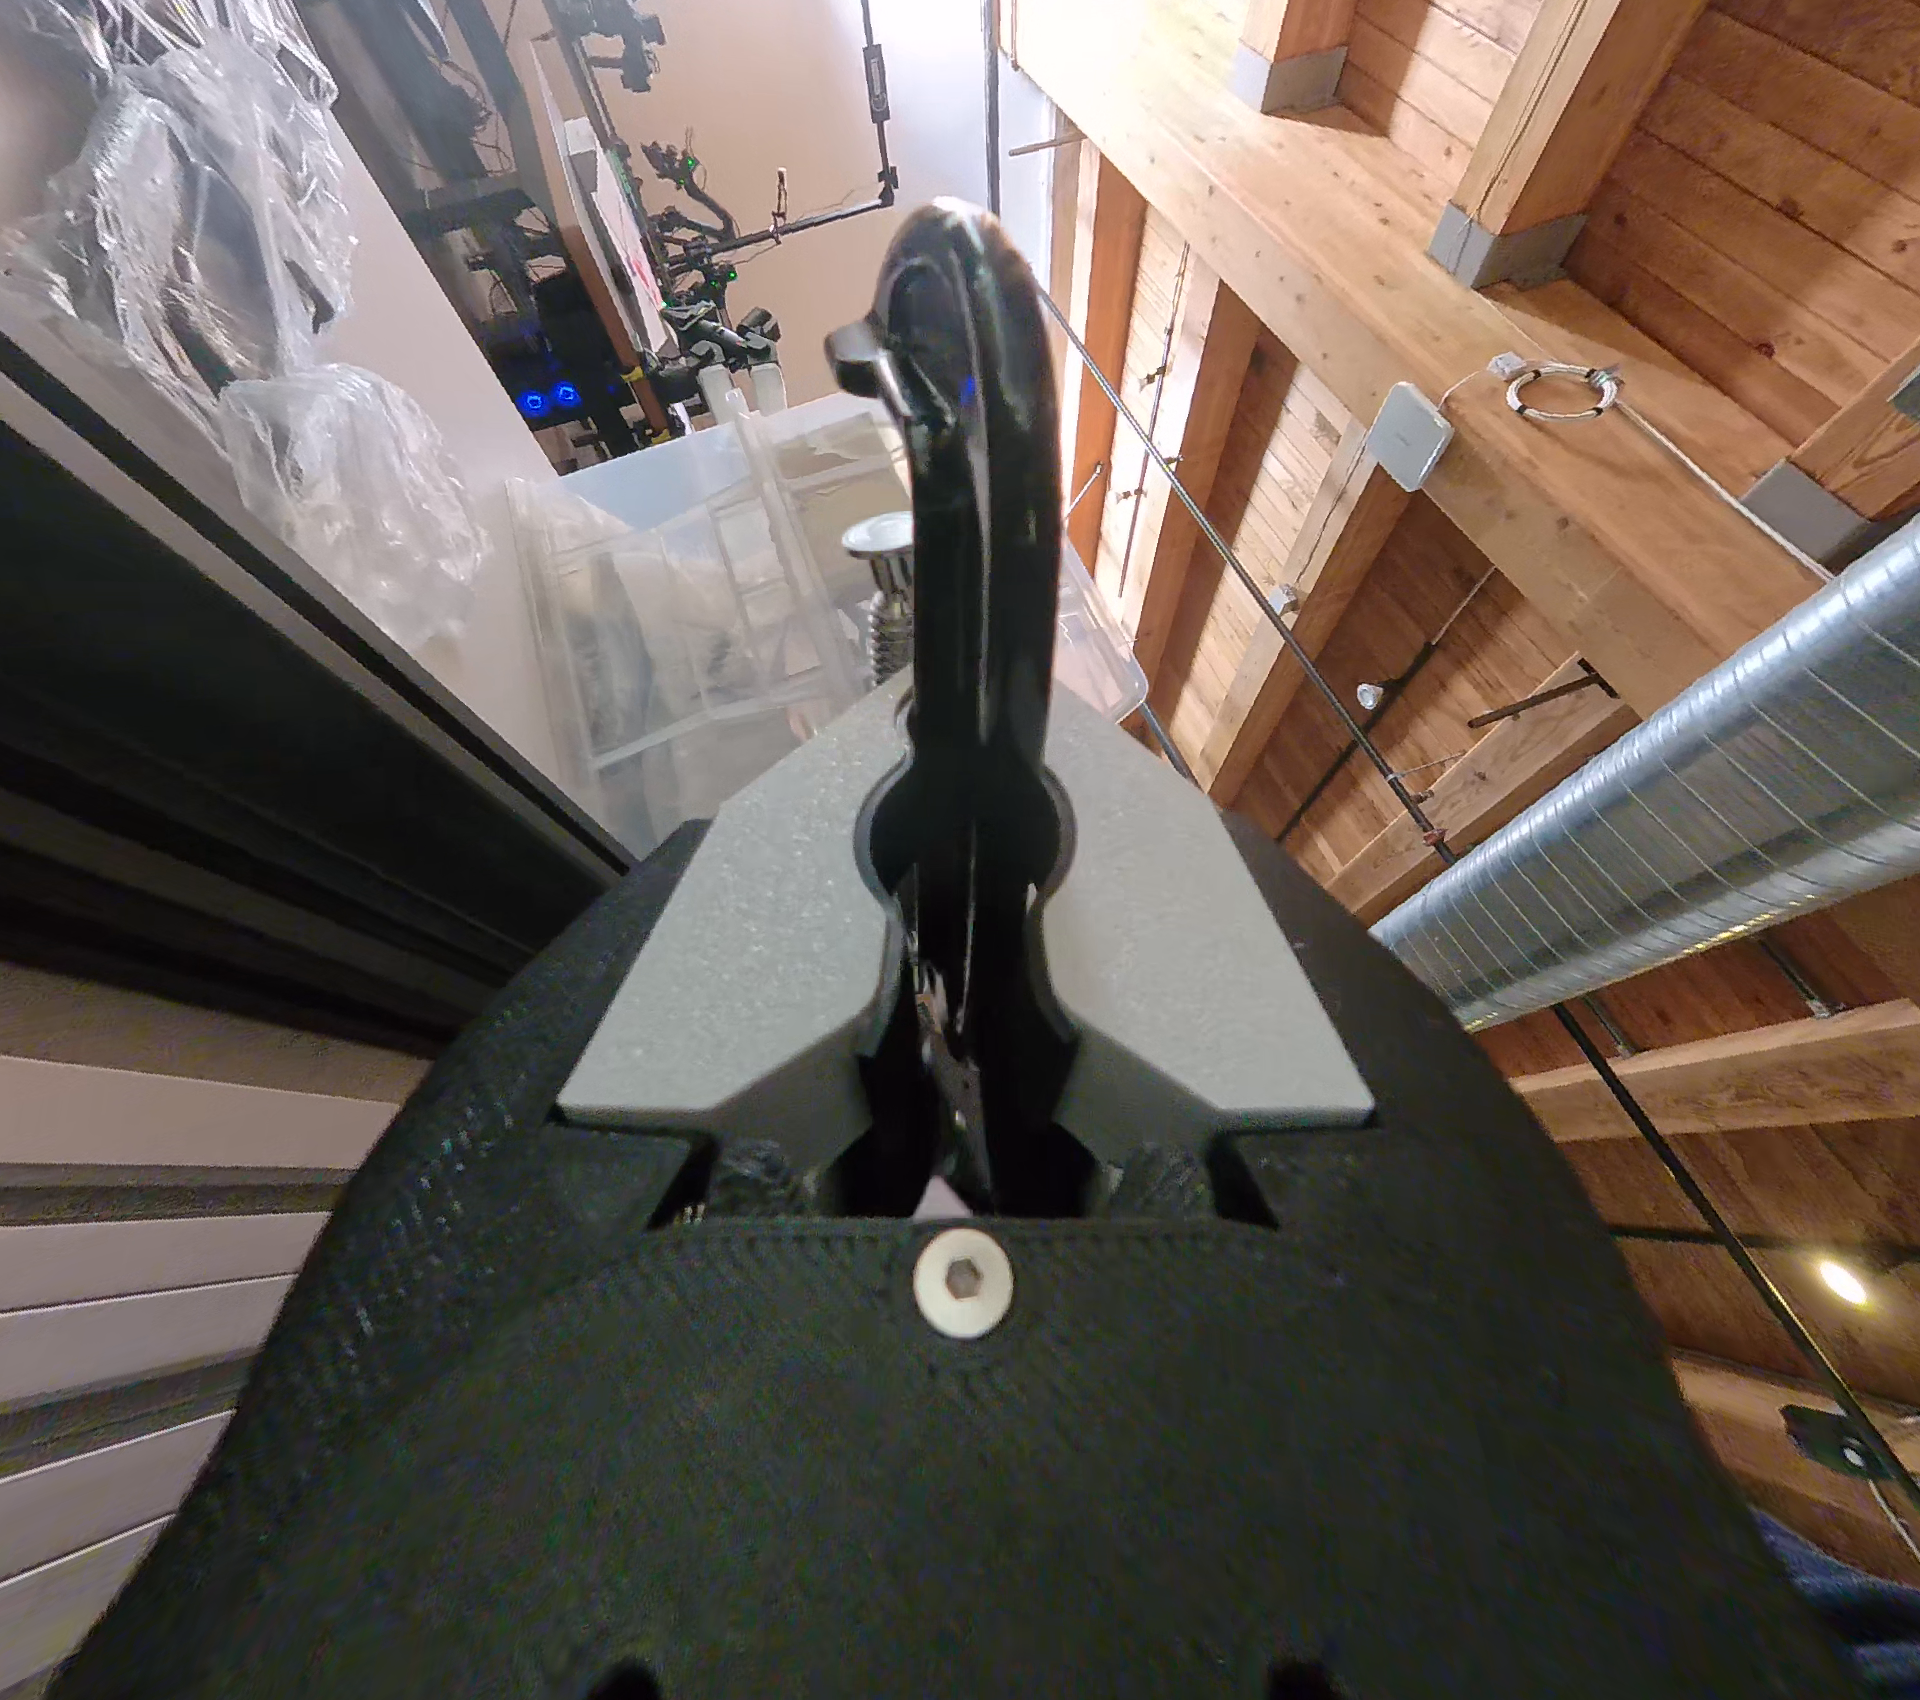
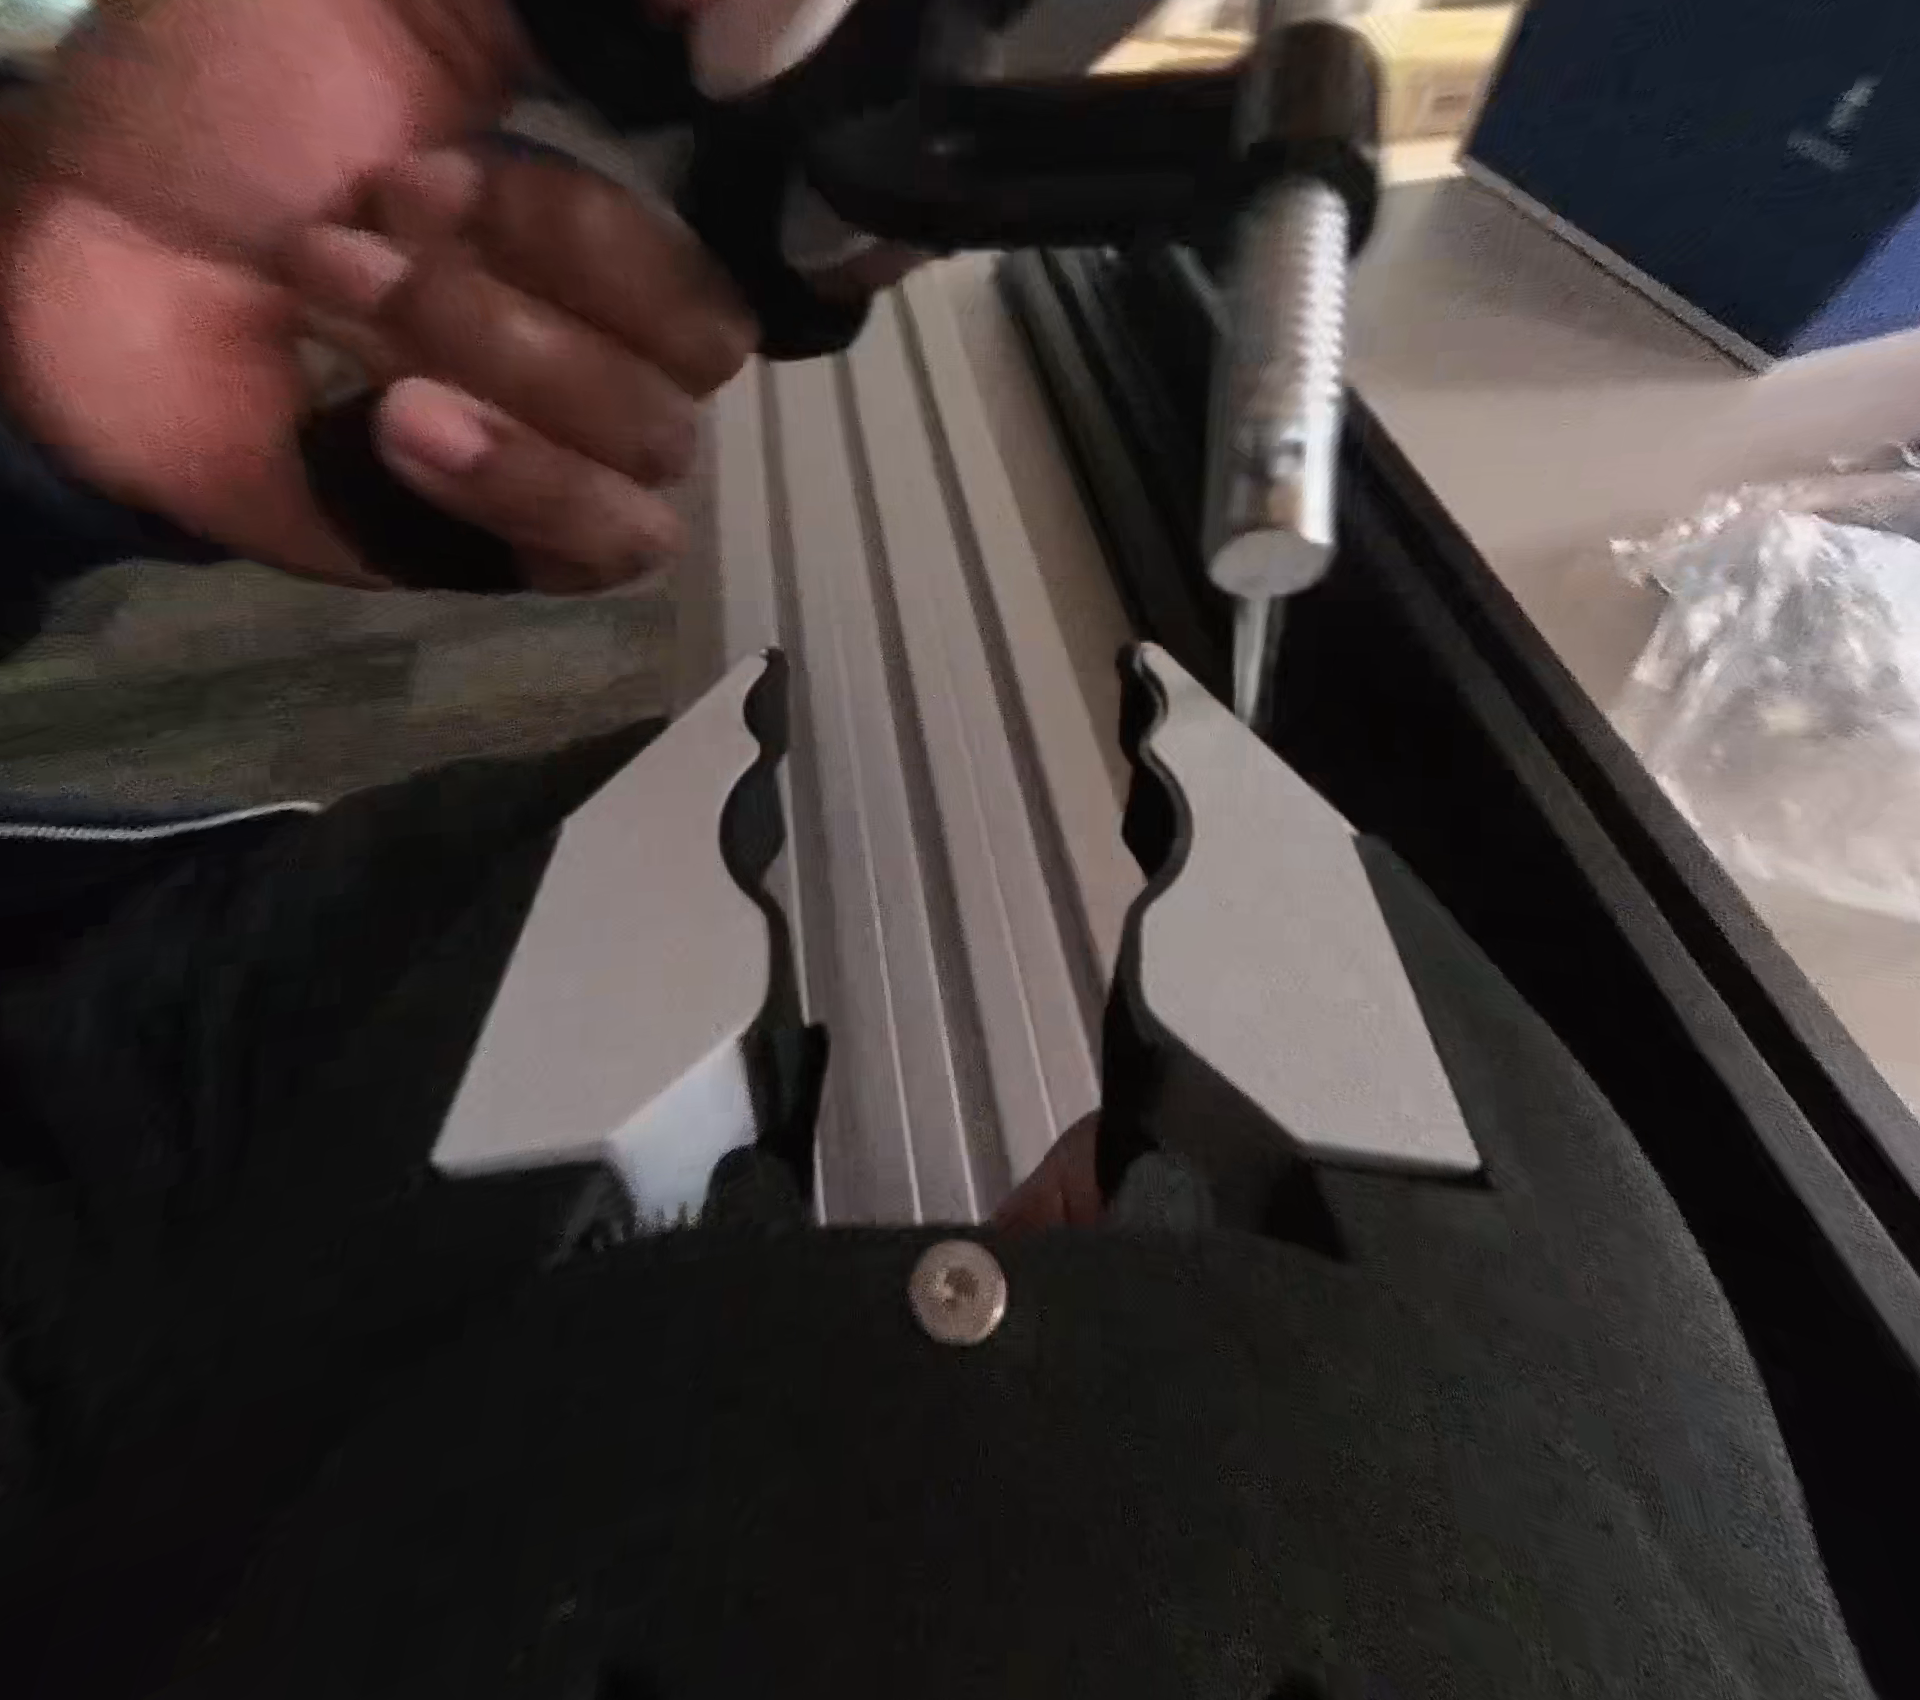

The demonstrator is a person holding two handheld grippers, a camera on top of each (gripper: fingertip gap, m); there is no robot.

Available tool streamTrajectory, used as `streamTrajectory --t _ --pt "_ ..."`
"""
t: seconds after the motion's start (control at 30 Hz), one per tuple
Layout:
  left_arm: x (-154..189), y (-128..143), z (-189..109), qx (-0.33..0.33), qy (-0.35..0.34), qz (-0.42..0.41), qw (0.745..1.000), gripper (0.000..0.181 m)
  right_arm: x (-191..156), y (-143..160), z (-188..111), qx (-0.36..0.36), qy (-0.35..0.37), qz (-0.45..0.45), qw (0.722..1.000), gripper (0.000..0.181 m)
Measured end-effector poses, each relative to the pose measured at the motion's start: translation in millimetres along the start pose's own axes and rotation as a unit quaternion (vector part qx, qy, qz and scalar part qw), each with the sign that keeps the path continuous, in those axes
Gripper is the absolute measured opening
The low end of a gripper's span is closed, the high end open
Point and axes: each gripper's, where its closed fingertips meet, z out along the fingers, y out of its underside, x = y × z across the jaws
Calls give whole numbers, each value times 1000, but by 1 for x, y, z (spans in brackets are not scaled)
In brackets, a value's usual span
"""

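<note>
Left wrist view: the left gripper (image 1: 961, 819) points upward toward wooden ceiling beams (image 1: 1351, 216) and a ribbed silver duct (image 1: 1662, 829) at 3 o'clock. Its grey fingers (image 1: 748, 954) are clamped together on the glossy black curved clamp (image 1: 977, 445), whose arm rises toward 12 o'clock; a silver threaded screw with a flat round pad (image 1: 883, 570) shows just beside it at 11 o'clock.

Right wrist view: the right gripper (image 2: 951, 819) hovers with its scalloped grey fingers (image 2: 644, 923) apart and empty over a ribbed grey aluminium rail (image 2: 935, 663). At 1 o'clock the same screw points down near the rail's black edge (image 2: 1455, 611), apparently not touching it. A blurred hand (image 2: 343, 268) lies at 10 o'clock; crinkled clear plastic (image 2: 1787, 663) at 3 o'clock.

Risk, as judged: the grip is narrow and the clamp smooth, so the clamp may pivot or slip. The blur suggests motion, which could skew the screw pad off the rail.
</note>
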Motion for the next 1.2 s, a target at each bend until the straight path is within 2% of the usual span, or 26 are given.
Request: streamTrajectory --t 0.13,0.2,0.27,0.37,0.5,0.57,0.63,0.7,0.8,0.87,0.93,1.1,1.2 --pt "2 0 0 -3 0 10 1000 16 27 -44 -27 125 17 88 988 71" --pt "1 -1 0 -2 -2 10 1000 16 17 -65 -42 177 -22 86 980 72" --pt "-1 0 1 -1 -3 8 1000 16 -5 -72 -47 192 -70 63 977 71" --pt "-2 0 1 -1 -4 8 1000 16 -32 -59 -37 157 -116 39 980 69" --pt "-1 0 0 -1 -3 6 1000 16 -47 -36 -20 106 -131 13 986 67" --pt "1 -1 0 3 1 4 1000 16 -42 -21 -9 67 -109 8 992 66" --pt "3 -1 0 2 4 8 1000 16 -21 -6 -1 28 -50 3 998 67" --pt "4 -2 0 1 4 15 1000 16 -1 -12 -5 49 -6 18 999 69" --pt "4 -3 -1 3 3 14 1000 16 10 -47 -28 149 -3 66 987 70" --pt "2 -4 -1 4 0 15 1000 17 4 -65 -42 194 -21 55 979 70" --pt "1 -3 -1 4 -2 15 1000 16 -15 -70 -46 200 -54 26 978 69" --pt "1 -2 -1 3 -4 15 1000 17 -48 -38 -22 117 -93 -29 988 64" --pt "3 -3 -1 5 -1 16 1000 16 -28 -11 -3 49 -34 -20 998 64"
